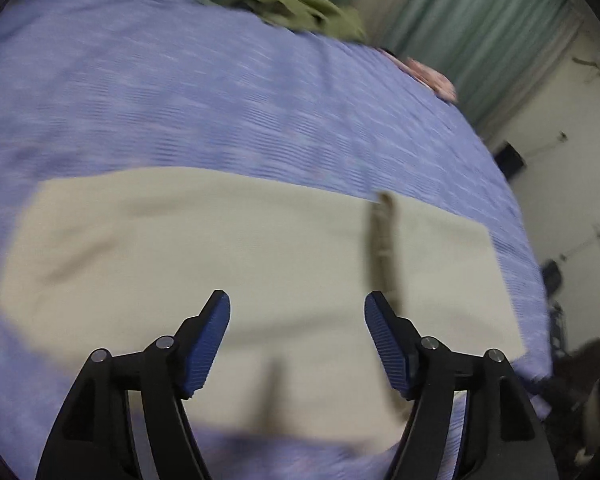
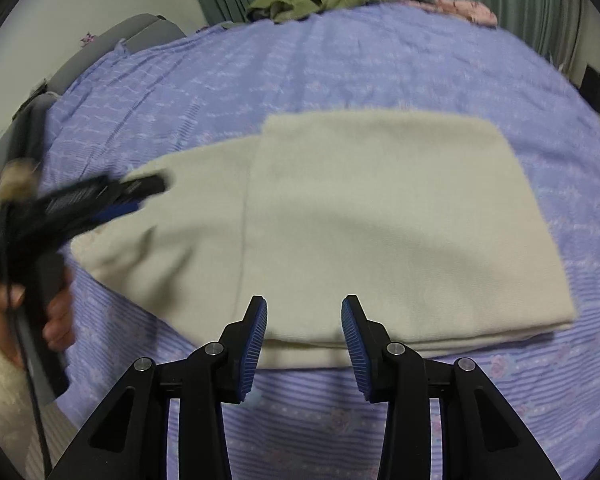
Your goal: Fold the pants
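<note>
Pants (image 2: pixel 380 232), cream, lie folded flat on the purple bedspread (image 2: pixel 340 80). Your left gripper (image 1: pixel 297 308) is spread, nothing between its pads. Your right gripper (image 2: pixel 304 312) is spread too, empty, at the near edge.

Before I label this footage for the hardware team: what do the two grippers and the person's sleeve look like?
Both the left gripper and the right gripper have black linkage arms with silver pivot pins and blue ribbed pads. The left one has a dark grey handle and a black cable. The sleeve is cream knit.
</note>
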`<state>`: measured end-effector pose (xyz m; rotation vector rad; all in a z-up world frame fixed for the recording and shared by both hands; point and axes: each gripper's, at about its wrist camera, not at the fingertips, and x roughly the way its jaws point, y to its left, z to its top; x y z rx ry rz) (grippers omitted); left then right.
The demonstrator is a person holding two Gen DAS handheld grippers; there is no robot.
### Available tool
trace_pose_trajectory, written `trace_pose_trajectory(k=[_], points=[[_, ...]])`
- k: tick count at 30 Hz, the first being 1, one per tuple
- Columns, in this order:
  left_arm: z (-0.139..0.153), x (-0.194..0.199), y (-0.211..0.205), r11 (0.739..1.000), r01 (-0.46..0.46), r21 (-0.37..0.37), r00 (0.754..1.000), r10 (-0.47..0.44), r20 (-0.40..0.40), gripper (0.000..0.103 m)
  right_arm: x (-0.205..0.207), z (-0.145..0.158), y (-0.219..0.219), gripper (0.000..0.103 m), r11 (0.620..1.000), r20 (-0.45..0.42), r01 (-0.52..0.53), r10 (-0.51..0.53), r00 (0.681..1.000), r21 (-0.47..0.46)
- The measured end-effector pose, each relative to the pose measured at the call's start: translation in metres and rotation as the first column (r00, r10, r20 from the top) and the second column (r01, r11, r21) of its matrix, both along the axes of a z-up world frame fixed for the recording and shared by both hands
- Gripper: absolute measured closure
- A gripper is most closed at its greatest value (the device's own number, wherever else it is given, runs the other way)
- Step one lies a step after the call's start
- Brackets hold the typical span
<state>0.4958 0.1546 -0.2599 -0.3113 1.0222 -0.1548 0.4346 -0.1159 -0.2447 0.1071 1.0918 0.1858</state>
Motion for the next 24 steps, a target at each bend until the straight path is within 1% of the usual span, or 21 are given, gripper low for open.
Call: trace_pose_trajectory(k=[1,2,4,6,8,9,10,11,12,13,15,17,20,22,24], points=[[0.001,-0.010,0.014,0.999,-0.028,0.015,1.000,0.028,0.005,0.023,-0.002,0.007,0.005,0.054,1.000,0.015,0.005,-0.005,1.000,-0.012],[0.002,-0.023,0.032,0.997,-0.068,0.033,0.998,0.068,0.010,0.023,-0.003,0.012,0.009,0.050,1.000,0.026,0.012,-0.011,1.000,-0.016],[0.000,-0.040,0.059,0.991,-0.127,0.047,0.992,0.127,0.008,0.022,-0.002,0.022,0.022,0.046,1.000,0.051,0.019,-0.019,0.999,-0.008],[-0.011,-0.051,0.080,0.988,-0.150,0.024,0.989,0.150,-0.011,0.021,-0.003,0.027,0.036,0.039,1.000,0.063,0.012,-0.011,0.998,-0.012],[-0.021,-0.051,0.096,0.987,-0.158,0.013,0.987,0.159,-0.037,0.021,-0.001,0.028,0.058,0.038,0.999,0.081,-0.016,0.018,0.997,-0.029],[-0.027,-0.052,0.103,0.986,-0.168,-0.002,0.985,0.168,-0.038,0.021,0.004,0.027,0.074,0.038,0.998,0.081,-0.044,0.048,0.996,-0.048],[-0.033,-0.053,0.113,0.982,-0.186,-0.023,0.982,0.185,-0.042,0.021,0.006,0.025,0.084,0.038,0.996,0.077,-0.067,0.071,0.995,-0.057],[-0.040,-0.052,0.123,0.975,-0.212,-0.060,0.977,0.209,-0.050,0.021,0.008,0.023,0.092,0.038,0.994,0.073,-0.087,0.091,0.993,-0.060],[-0.049,-0.052,0.134,0.963,-0.239,-0.121,0.971,0.234,-0.059,0.021,0.010,0.019,0.102,0.038,0.993,0.067,-0.106,0.110,0.992,-0.058],[-0.056,-0.052,0.141,0.949,-0.270,-0.164,0.962,0.261,-0.074,0.021,0.012,0.016,0.112,0.038,0.991,0.057,-0.124,0.127,0.990,-0.054],[-0.075,-0.055,0.160,0.899,-0.349,-0.263,0.937,0.332,-0.108,0.020,0.018,0.006,0.128,0.038,0.988,0.034,-0.151,0.153,0.988,-0.044],[-0.088,-0.056,0.170,0.869,-0.399,-0.294,0.917,0.376,-0.132,0.020,0.021,-0.002,0.139,0.038,0.985,0.024,-0.167,0.169,0.985,-0.045],[-0.103,-0.054,0.180,0.844,-0.441,-0.307,0.898,0.414,-0.151,0.020,0.026,-0.015,0.158,0.038,0.980,0.002,-0.191,0.191,0.982,-0.049],[-0.110,-0.049,0.184,0.831,-0.447,-0.332,0.895,0.418,-0.158,0.019,0.030,-0.022,0.165,0.038,0.979,-0.016,-0.197,0.197,0.980,-0.045],[-0.113,-0.040,0.187,0.825,-0.434,-0.360,0.900,0.413,-0.138,0.019,0.033,-0.028,0.167,0.038,0.981,-0.034,-0.191,0.189,0.981,-0.037]])
